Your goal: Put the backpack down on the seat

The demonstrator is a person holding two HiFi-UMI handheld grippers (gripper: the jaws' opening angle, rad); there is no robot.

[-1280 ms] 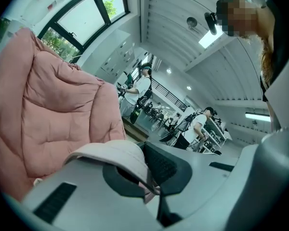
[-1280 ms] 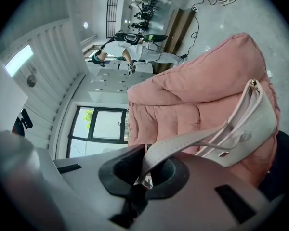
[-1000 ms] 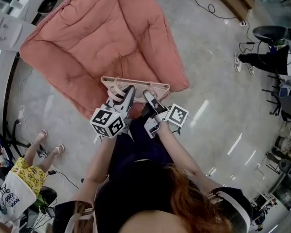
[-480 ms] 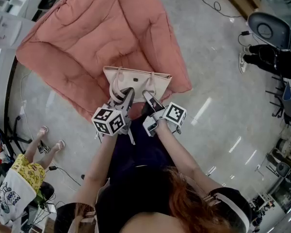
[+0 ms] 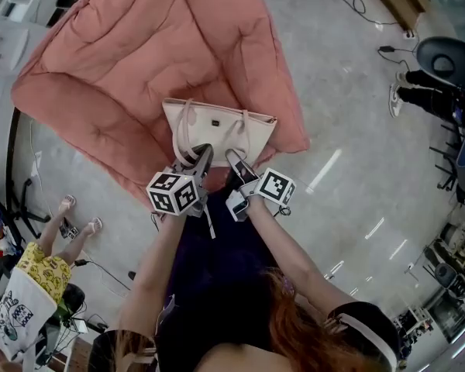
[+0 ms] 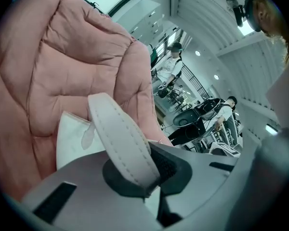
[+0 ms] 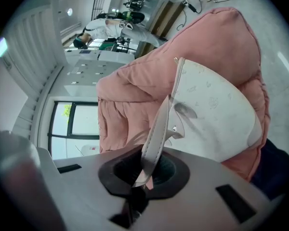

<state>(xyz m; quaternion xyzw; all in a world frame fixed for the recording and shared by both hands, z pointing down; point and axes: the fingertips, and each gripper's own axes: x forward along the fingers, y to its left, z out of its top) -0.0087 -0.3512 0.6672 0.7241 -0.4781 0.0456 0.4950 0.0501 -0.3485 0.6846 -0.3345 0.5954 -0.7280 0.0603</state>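
Head view: flat cream-coloured backpack (image 5: 217, 129)

Ahead of the tongs: bag (image 5: 217, 130), hung by its straps from the left tongs (image 5: 204, 151) and right tongs (image 5: 231, 158), blocks the way forward.
Beyond and under the bag: seat (image 5: 132, 68), wide and padded.
Right of the tongs: bare floor (image 5: 349, 138), open; chair (image 5: 448, 54) and cables (image 5: 358, 5) well apart.
Left of the tongs: a strip of floor; seated person (image 5: 27, 289) further back.
Between the tongs: a narrow gap.
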